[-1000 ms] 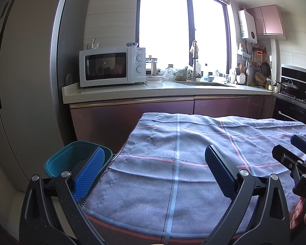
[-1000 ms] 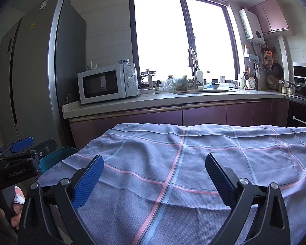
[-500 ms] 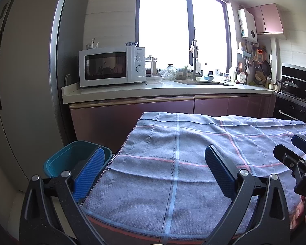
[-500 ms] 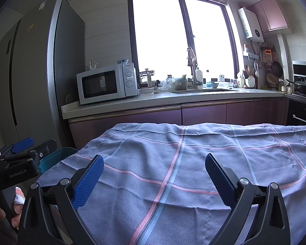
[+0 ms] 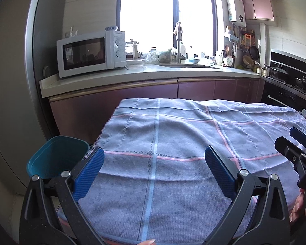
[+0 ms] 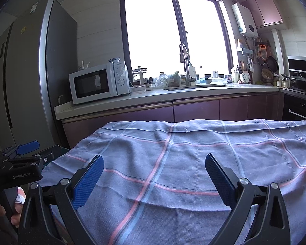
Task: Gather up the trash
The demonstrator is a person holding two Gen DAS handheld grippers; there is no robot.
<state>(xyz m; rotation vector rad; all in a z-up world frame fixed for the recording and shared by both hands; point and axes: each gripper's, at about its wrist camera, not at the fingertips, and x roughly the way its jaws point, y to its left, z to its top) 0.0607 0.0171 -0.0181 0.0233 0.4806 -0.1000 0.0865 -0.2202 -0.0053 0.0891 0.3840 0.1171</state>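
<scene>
A teal bin point(image 5: 57, 155) stands on the floor off the table's left edge; in the right wrist view only a sliver of it point(image 6: 59, 150) shows behind the other gripper. The table is covered by a grey-blue checked cloth point(image 5: 173, 134), also in the right wrist view point(image 6: 183, 153). I see no trash on the cloth. My left gripper point(image 5: 154, 166) is open and empty above the cloth's near left part, right of the bin. My right gripper point(image 6: 154, 166) is open and empty above the cloth's near edge.
A counter point(image 5: 153, 71) runs along the far wall with a white microwave point(image 5: 89, 53), a sink and clutter. A tall fridge point(image 6: 30, 71) stands at the left. A stove with pans point(image 5: 289, 75) is at the right. Dark cabinets point(image 6: 193, 110) sit behind the table.
Both grippers have drifted slightly; the views shift a little. Both stay open and empty. Nothing on the table has moved.
</scene>
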